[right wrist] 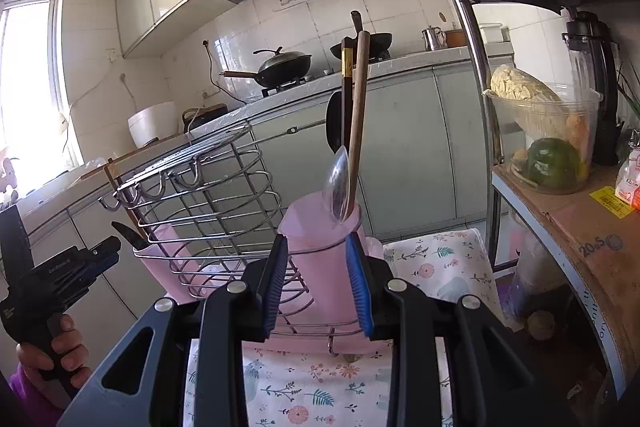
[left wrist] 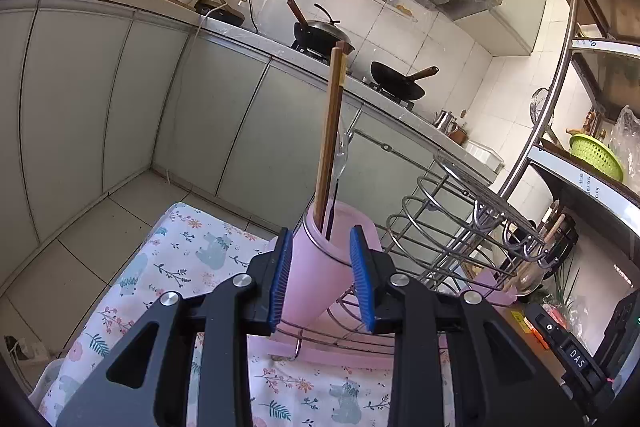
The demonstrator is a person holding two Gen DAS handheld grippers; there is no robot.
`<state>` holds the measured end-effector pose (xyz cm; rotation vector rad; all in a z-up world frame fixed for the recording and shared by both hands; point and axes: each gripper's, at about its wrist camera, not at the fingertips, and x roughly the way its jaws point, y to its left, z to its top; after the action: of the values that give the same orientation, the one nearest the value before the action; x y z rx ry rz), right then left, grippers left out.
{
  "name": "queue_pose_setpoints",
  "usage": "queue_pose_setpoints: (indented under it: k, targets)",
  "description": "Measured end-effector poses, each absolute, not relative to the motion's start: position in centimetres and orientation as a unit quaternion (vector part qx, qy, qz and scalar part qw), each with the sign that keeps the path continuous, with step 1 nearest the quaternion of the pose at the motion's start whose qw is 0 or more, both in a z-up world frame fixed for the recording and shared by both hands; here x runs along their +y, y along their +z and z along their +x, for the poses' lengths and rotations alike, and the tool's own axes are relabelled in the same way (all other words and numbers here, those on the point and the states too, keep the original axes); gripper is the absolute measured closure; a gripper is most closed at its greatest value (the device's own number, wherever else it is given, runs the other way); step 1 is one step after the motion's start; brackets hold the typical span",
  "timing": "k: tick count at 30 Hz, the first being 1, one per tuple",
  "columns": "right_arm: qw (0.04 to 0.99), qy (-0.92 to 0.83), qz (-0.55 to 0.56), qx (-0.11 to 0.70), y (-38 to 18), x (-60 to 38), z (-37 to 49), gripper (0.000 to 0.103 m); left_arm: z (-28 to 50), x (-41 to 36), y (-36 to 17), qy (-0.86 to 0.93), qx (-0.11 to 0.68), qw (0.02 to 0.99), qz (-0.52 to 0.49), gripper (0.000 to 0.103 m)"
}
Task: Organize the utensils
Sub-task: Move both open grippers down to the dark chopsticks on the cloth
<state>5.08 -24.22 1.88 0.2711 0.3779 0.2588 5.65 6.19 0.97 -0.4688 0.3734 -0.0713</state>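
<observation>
A pink utensil cup (left wrist: 320,267) (right wrist: 324,255) hangs on a wire dish rack (left wrist: 452,227) (right wrist: 208,195). Wooden chopsticks (left wrist: 330,131) (right wrist: 354,123) and a clear plastic spoon (right wrist: 339,187) (left wrist: 342,155) stand upright in it. My left gripper (left wrist: 322,277) is open with its blue pads on either side of the cup. My right gripper (right wrist: 318,279) is open, its pads also straddling the cup. The left gripper also shows at the left of the right wrist view (right wrist: 92,259). A second pink cup (right wrist: 168,263) holds a dark utensil.
The rack stands on a floral cloth (left wrist: 180,267) (right wrist: 440,267). A metal shelf (left wrist: 560,75) (right wrist: 472,27) with a green basket (left wrist: 596,155) and a clear food container (right wrist: 548,143) stands to the right. Kitchen counter with woks (left wrist: 360,67) lies behind.
</observation>
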Motion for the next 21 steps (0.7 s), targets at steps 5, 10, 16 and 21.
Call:
queue_pose_setpoints:
  k: [5, 10, 16, 21]
  targets:
    - [0.958, 0.136, 0.149, 0.203, 1.3, -24.3, 4.4, 0.074, 4.7, 6.0, 0.5, -0.037, 0.197, 0.953, -0.227, 0.073]
    - [0.952, 0.143, 0.156, 0.219, 0.8, -24.1, 3.9, 0.074, 3.9, 5.7, 0.0, -0.044, 0.211, 0.952, -0.218, 0.073]
    - [0.946, 0.150, 0.156, 0.241, 0.2, -23.3, 3.1, 0.074, 3.0, 5.2, -0.8, -0.054, 0.237, 0.947, -0.212, 0.073]
    - [0.942, 0.158, 0.147, 0.257, -0.2, -22.1, 2.3, 0.074, 2.1, 4.7, -1.3, -0.063, 0.253, 0.944, -0.203, 0.073]
